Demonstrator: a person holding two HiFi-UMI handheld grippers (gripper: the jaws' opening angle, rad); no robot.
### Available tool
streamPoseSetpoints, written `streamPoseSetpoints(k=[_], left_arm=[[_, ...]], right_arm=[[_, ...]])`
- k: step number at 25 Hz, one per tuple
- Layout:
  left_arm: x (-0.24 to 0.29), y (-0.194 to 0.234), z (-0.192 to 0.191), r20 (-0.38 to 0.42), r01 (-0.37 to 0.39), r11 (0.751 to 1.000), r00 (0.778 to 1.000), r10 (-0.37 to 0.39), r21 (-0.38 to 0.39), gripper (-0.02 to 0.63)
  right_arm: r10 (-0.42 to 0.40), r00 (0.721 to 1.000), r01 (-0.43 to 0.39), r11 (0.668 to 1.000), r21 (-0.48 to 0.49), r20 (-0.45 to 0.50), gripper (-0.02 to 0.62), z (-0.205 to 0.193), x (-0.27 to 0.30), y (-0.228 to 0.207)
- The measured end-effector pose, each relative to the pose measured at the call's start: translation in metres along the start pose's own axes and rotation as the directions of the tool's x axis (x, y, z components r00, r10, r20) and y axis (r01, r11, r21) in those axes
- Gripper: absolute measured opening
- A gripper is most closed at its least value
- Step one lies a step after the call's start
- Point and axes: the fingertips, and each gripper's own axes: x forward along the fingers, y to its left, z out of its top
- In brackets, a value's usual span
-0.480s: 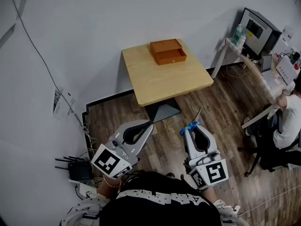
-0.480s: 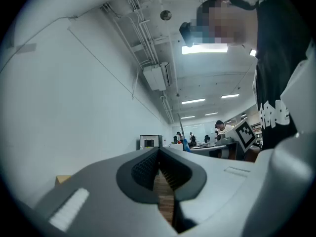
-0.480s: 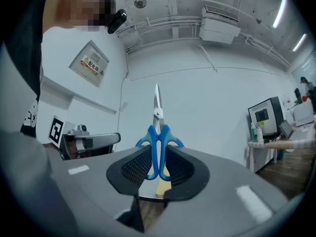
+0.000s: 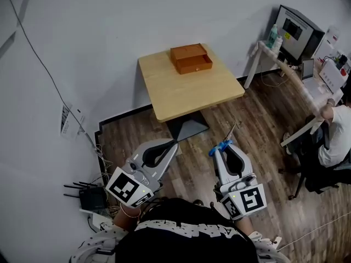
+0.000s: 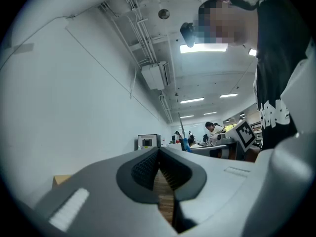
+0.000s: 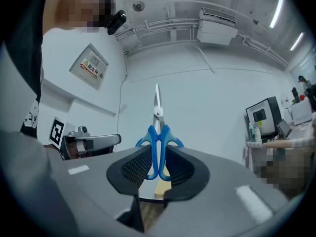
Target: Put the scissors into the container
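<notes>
Okay, the right gripper (image 4: 222, 147) is clamped on the blue handles of the scissors (image 6: 158, 135). The blades are closed and stick out forward past the jaws. The left gripper (image 4: 176, 142) has its jaws together with nothing between them. Both are held in front of you, well apart from the table (image 4: 186, 97). The container (image 4: 190, 59) sits on the table's far side, near the wall.

How I'd run this step:
- Close the gap to the table first; don't reach from where you stand.
- Keep the clamp firm. The grip is on the handle loops only, so I'd expect the blades to swing if you jerk.
- Keep the tips pointing away from you and come in over the container from its near side.
- From here I can't tell which part of the container is open. It looks like a lower section stands out in front, so check once you're close.
- Lower the scissors inside before spreading the jaws. Don't drop them from above.
- The left gripper is free, so use it to steady the container if it slides.

Writing:
- No brand shows on the scissors.
- Wall sign (image 6: 89, 65): a red mark and a few characters, too small to read reliably.
- Printed sheet (image 4: 71, 119) on the wall: illegible.
- Monitor (image 4: 296, 30): screen unreadable.
- The gripper cubes carry only square markers.
</notes>
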Motion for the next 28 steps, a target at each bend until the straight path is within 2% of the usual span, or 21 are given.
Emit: streamPoseSetpoints(k=[19,24,28], left_arm=[[0.054,-0.059,-0.006,-0.008,0.062,0.998,0.998,-0.062,-0.003,0.002],[0.067,-0.083,-0.012,-0.031,0.074,0.997,0.997,-0.074,-0.014,0.002],[0.074,-0.102,-0.017,-0.071,0.103,0.994,0.992,-0.101,0.025,0.002]], right_arm=[[-0.087,0.996,0.087,0.996,-0.002,0.025,0.101,0.011,-0.059,-0.062],[-0.096,0.995,0.095,0.995,0.018,0.017,0.101,0.009,-0.081,-0.078],[-0.096,0.995,0.095,0.995,0.037,0.026,0.101,0.006,-0.092,-0.087]])
